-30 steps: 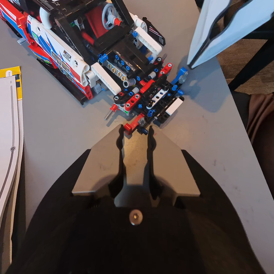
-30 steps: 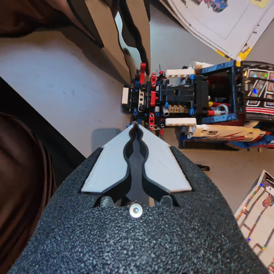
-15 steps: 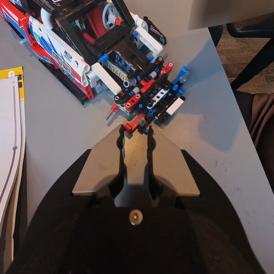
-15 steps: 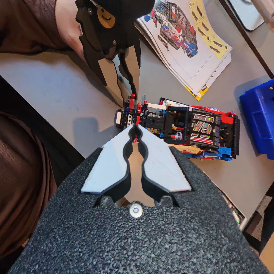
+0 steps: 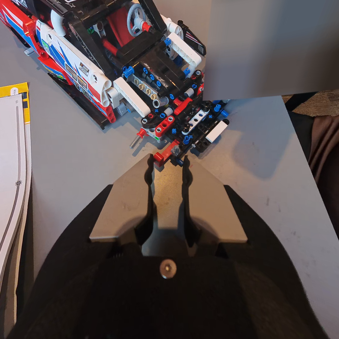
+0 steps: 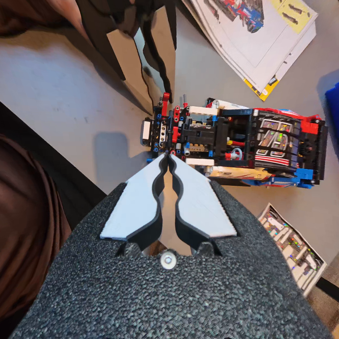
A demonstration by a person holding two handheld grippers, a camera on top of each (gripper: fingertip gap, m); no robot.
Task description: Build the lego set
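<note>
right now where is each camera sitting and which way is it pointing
Left wrist view: sits on the left gripper, looking down along its open fingers at the unfinished end of the lego car, red beam between the tips; a brown sleeve at right.
Right wrist view: sits on the right gripper, tips nearly together, facing the car's side from above; left gripper and sleeve opposite.
Shared: car, grey table, instruction booklet.

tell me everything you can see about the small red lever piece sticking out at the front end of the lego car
The red lever piece is a short, glossy plastic beam with a blocky end, lying low over the grey table. It juts from the bare black front frame of the lego car, pinned there by a grey connector. Its free end sits between the open jaws of the left gripper; whether they touch it is unclear.
</note>
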